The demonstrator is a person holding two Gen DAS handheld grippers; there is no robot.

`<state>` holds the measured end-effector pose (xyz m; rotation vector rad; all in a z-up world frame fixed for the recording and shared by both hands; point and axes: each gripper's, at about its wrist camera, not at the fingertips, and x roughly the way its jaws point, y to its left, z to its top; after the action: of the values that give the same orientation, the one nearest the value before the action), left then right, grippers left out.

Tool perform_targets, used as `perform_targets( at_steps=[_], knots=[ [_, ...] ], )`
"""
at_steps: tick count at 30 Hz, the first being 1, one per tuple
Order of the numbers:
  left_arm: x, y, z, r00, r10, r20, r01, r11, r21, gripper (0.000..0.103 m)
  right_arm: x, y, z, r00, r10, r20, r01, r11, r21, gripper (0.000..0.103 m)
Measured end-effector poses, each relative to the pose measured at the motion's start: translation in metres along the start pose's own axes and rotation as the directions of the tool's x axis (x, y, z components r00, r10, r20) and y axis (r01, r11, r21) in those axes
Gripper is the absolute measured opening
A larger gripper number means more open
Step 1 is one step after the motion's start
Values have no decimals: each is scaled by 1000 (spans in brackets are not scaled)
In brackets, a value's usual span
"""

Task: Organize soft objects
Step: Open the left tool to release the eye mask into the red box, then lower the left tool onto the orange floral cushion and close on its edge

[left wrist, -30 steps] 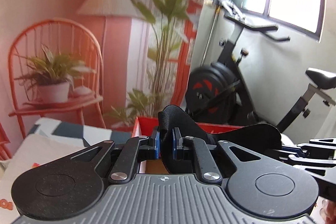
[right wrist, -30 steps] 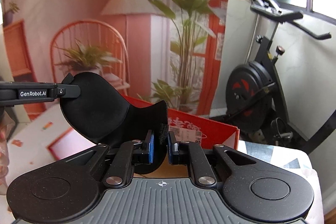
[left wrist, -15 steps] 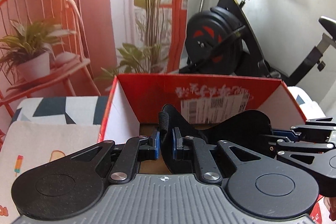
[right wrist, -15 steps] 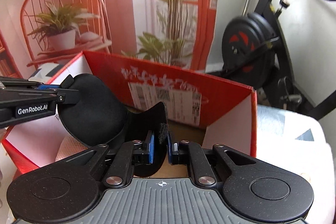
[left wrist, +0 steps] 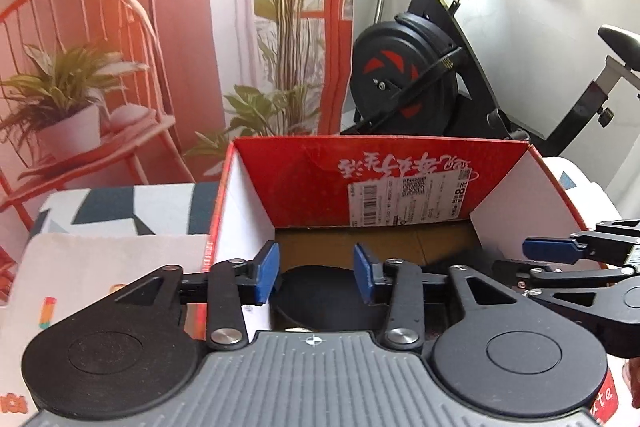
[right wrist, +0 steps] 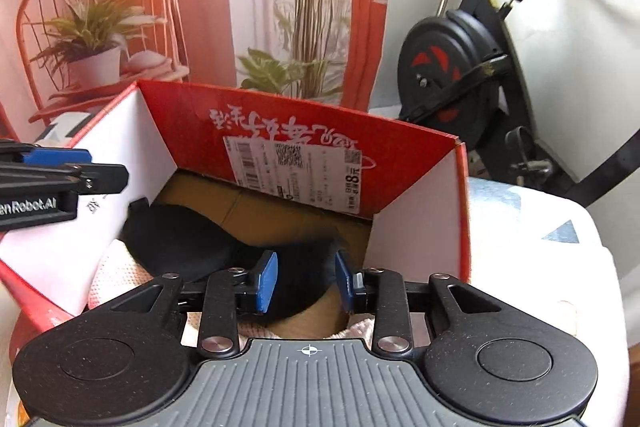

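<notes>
Both wrist views (close) over box [left wrist: 304, 183]

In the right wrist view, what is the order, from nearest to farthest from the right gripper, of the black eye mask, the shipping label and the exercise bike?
From the right gripper:
1. Black eye mask, lying in the red box just beyond the open fingers, mostly to the left.
2. Shipping label, on the box's far inner wall.
3. Exercise bike, behind the box, upper right.

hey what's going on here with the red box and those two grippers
A person holding two handheld grippers is packing soft items into the red cardboard box. A black eye mask lies inside it, partly over a white knitted cloth. The left gripper and right gripper both hang open above the box, holding nothing.
</notes>
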<state>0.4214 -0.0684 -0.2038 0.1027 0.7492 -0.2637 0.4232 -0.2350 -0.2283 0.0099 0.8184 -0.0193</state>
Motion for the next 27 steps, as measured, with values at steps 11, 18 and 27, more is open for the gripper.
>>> perform_targets(
  at_steps=[11,18,27],
  knots=[
    [-91,4,-38,992,-101,77,101,995,5,52,-95,1,-38,981,85,173,-95,994,48,37],
    [-131,7,-92,987,-140,74,143,989,-38,52,-137,12,-89,968,131,213,-153,984,90,37],
    [-135,15,-144,985,-172,31,175,975,-141,52,-148,32,-154,977,141,163,-156,984,88,37]
  ],
)
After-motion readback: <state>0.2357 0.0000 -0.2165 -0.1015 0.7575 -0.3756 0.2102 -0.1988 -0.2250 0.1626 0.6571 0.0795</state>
